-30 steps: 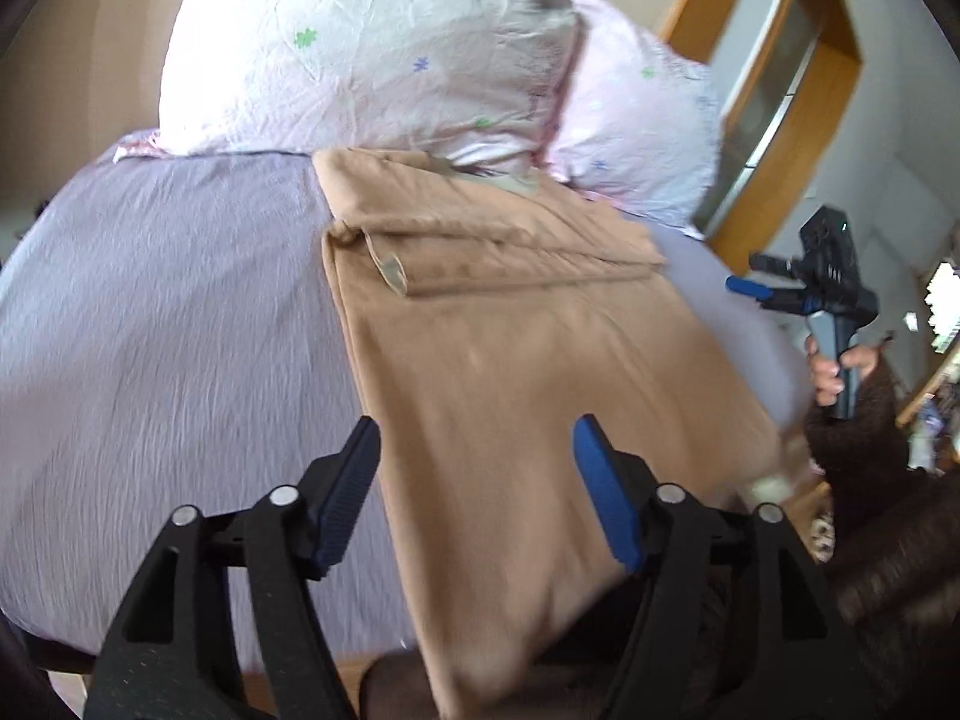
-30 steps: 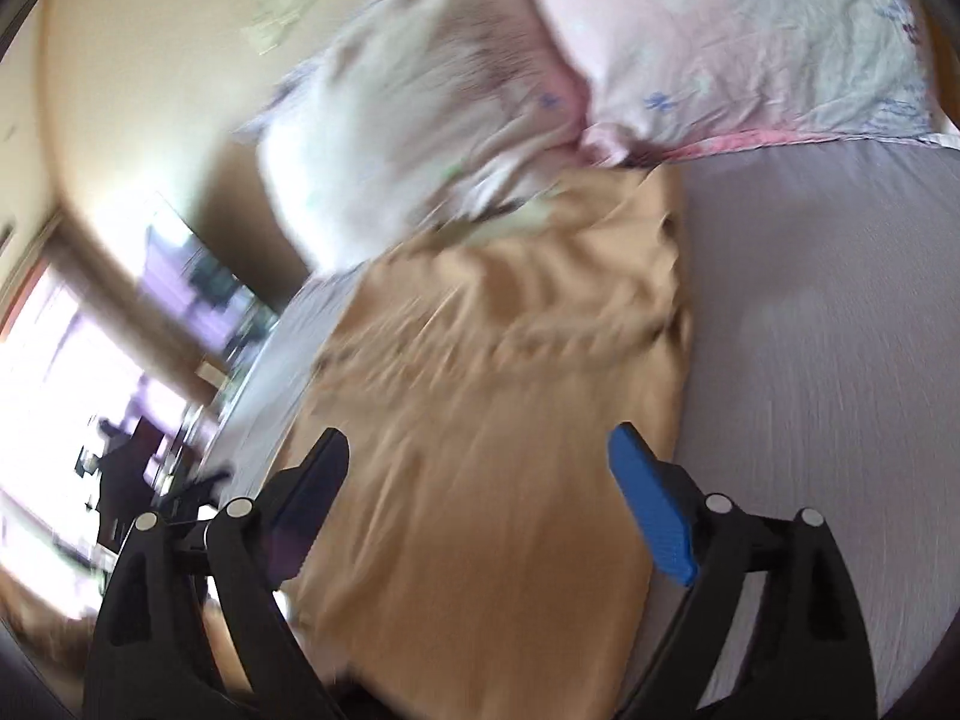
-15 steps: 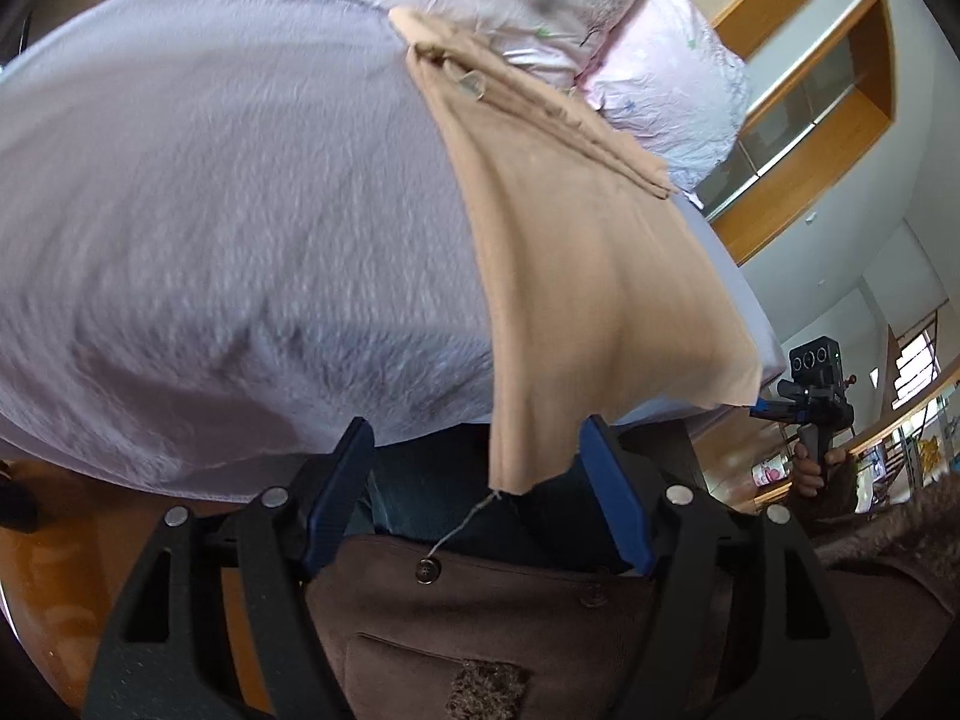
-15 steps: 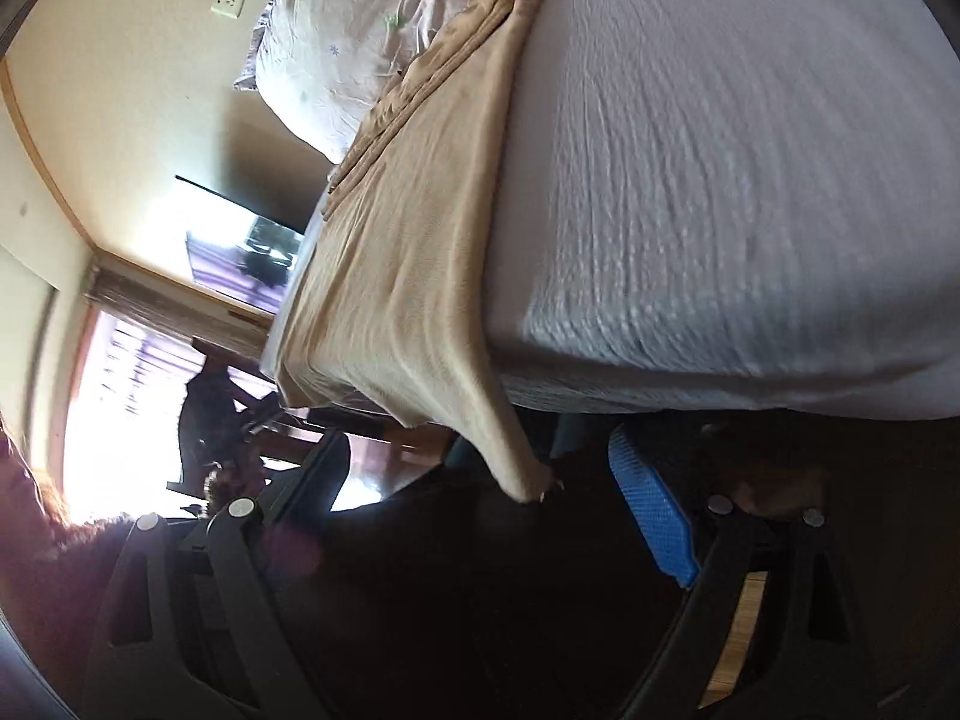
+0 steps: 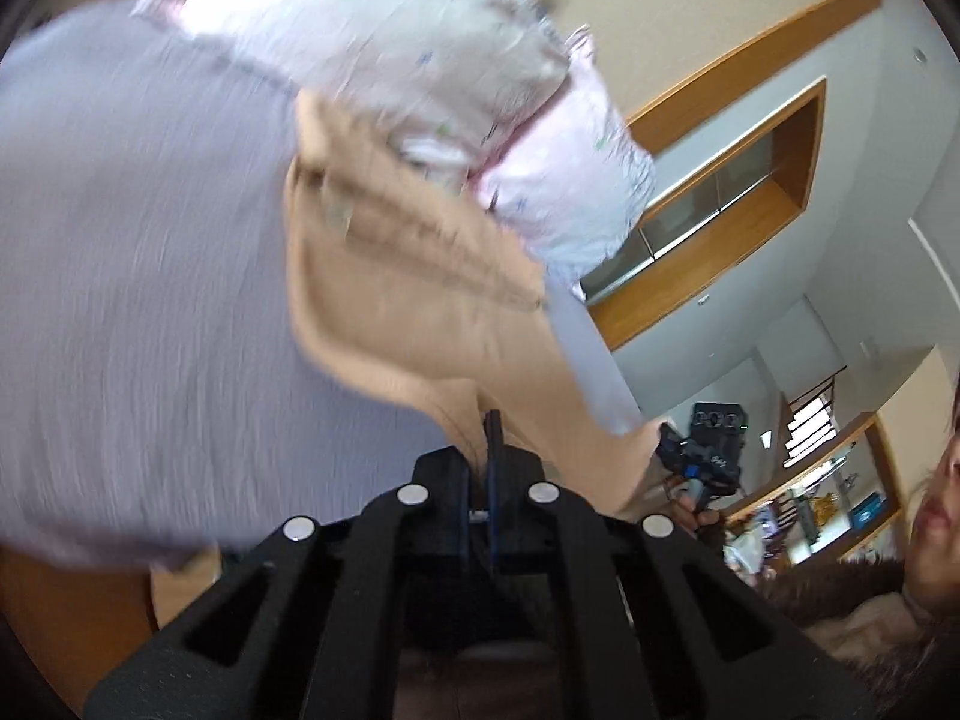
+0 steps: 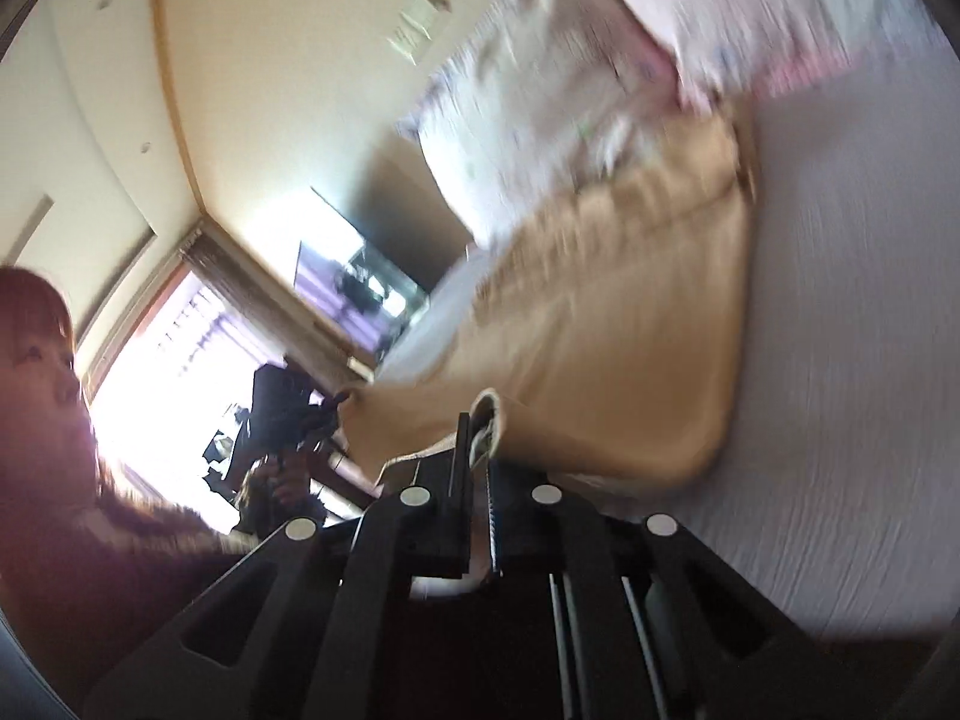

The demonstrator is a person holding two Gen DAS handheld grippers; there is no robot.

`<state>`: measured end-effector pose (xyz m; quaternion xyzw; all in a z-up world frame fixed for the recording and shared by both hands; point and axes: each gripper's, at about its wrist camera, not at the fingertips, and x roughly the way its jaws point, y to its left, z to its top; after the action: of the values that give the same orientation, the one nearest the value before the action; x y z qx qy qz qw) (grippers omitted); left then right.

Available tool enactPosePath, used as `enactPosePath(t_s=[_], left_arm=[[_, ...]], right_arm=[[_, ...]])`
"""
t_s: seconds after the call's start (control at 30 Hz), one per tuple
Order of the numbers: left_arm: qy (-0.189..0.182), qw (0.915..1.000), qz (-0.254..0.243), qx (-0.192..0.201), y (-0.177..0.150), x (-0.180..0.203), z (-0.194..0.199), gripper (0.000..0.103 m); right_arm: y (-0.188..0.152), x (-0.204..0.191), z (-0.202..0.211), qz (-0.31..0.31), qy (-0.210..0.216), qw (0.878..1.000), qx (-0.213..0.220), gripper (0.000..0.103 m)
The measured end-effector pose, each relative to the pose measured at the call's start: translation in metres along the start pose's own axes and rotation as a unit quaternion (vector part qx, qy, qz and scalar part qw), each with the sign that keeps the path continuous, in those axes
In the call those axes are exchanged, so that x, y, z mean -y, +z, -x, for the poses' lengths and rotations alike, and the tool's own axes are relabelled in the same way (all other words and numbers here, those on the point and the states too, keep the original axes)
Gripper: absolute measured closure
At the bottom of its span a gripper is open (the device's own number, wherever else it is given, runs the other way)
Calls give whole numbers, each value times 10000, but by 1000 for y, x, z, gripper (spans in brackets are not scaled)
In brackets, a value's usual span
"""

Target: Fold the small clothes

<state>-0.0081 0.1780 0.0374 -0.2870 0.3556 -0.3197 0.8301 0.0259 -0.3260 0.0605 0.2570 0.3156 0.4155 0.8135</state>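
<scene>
A tan garment (image 5: 414, 300) lies on the lavender bed sheet (image 5: 138, 264), its far end folded near the pillows. My left gripper (image 5: 486, 432) is shut on the garment's near left corner and holds it lifted off the bed. My right gripper (image 6: 477, 438) is shut on the near right corner of the garment (image 6: 630, 360), where a pale hem sticks up between the fingers. The near hem hangs raised between the two grippers. Both views are motion-blurred.
Two floral pillows (image 5: 420, 54) lie at the head of the bed, also in the right wrist view (image 6: 600, 96). The person's face (image 6: 36, 360) and brown sleeve are close by. A window (image 6: 198, 348) and a wooden frame (image 5: 738, 192) line the walls.
Both grippers went from open at the hanging near hem to shut on its corners. They have risen and lifted that hem off the bed edge, toward the pillows.
</scene>
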Motion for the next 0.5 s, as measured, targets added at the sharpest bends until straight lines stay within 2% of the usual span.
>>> enactPosePath(t_s=[0.07,0.17,0.2,0.23,0.27,0.3,0.33,0.37,0.4,0.47,0.5], left_arm=[[85,9997,-146,187,36,6,-7,99],[288,9982,-55,530,110,0,-44,99],[380,9977,-21,564,128,-5,-58,99],[579,9967,158,552,146,-15,-76,99],[570,9965,388,463,155,-22,-88,99],[394,9967,652,280,157,-32,-100,99],[352,9968,692,195,157,-35,-106,99],[359,9972,647,146,153,-33,-110,99],[353,9977,564,95,147,-32,-113,99],[285,9982,519,42,141,-29,-114,99],[237,9985,497,35,139,-27,-114,99]], right_arm=[[46,-1,-2,198,-201,9982,532,98],[118,18,-15,179,-497,9904,1276,98],[139,28,-28,117,-561,9908,1227,98],[152,38,-39,-11,-574,9934,992,98],[160,49,-57,-186,-597,9964,568,97],[157,56,-71,-346,-793,9962,96,94],[143,55,-79,-364,-861,9952,-274,90],[126,50,-87,-276,-867,9930,-753,71],[107,42,-91,-180,-867,9901,-1087,38],[60,26,-84,-117,-761,9855,-1515,13],[43,23,-79,-249,-721,9842,-1596,14]])
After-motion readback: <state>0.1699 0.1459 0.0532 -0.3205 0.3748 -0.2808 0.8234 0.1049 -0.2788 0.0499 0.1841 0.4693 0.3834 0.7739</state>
